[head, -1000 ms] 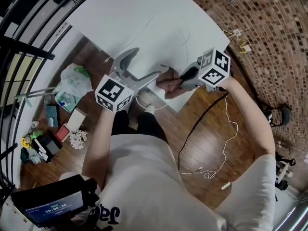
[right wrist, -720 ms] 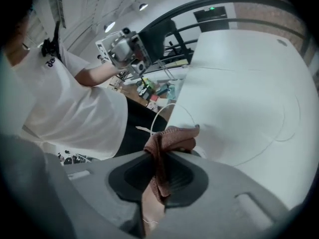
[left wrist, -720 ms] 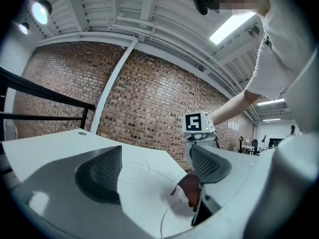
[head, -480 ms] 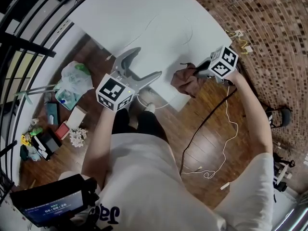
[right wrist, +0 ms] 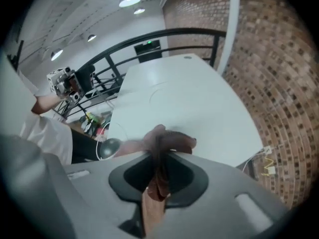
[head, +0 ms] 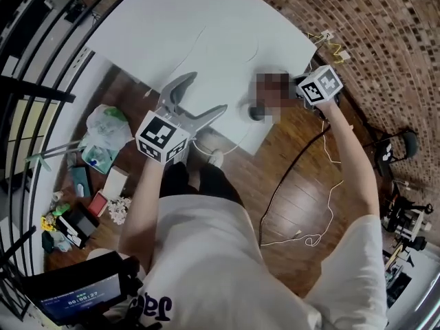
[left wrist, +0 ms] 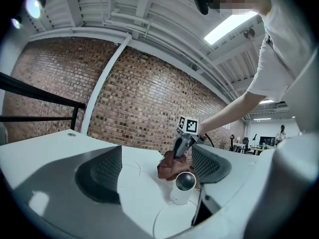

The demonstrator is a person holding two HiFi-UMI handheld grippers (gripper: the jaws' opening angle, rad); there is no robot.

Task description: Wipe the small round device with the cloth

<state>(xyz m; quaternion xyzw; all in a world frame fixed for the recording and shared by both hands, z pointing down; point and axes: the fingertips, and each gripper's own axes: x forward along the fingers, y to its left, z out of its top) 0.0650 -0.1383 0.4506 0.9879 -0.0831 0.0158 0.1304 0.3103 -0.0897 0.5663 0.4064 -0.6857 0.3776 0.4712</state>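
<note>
Left hand-held gripper point(head: 206, 93) sits level at the near edge of the white table point(head: 206, 26), jaws spread wide with nothing clamped. Just ahead of them, closer to the jaw on the right of the left gripper view, stands the small round device point(left wrist: 183, 183): white body, dark shiny front, upright near the table's corner. Over to the right hand-held gripper point(left wrist: 178, 151), pointing steeply down, jaws pinched tight on the brown cloth point(left wrist: 169, 167). The cloth hangs bunched onto the table just behind the device. They're very close, but I can't tell whether they touch.
</note>
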